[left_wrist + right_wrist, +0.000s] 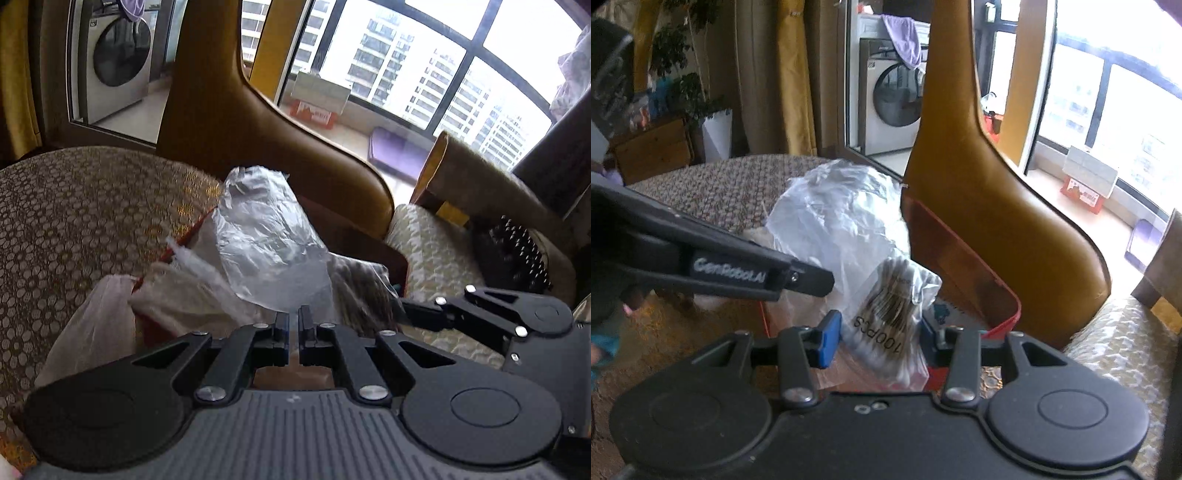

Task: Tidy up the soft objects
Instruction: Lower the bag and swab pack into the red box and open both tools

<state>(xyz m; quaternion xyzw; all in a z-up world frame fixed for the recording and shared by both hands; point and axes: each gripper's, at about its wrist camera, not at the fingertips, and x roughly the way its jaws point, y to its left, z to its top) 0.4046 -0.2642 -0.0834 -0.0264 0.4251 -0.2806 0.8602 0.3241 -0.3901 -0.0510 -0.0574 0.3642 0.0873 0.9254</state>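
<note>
A crumpled clear plastic bag (264, 236) rises from a red bin (1004, 306) beside a brown chair. My left gripper (293, 332) is nearly closed, its jaws a narrow gap apart, pinching the bag's lower edge. My right gripper (879, 332) is open, its blue pads on either side of a packet of cotton swabs (890, 325) marked 100PCS that lies in the bin. The clear bag (842, 214) also shows behind the packet in the right wrist view. The left gripper (809, 280) reaches in from the left there. A white cloth (173, 295) lies left of the bag.
A round table with a patterned cloth (85, 221) is at left. The brown chair back (990, 206) stands right behind the bin. A patterned seat cushion (436, 254) and a black studded brush (517, 254) lie at right. A washing machine (894, 99) is behind.
</note>
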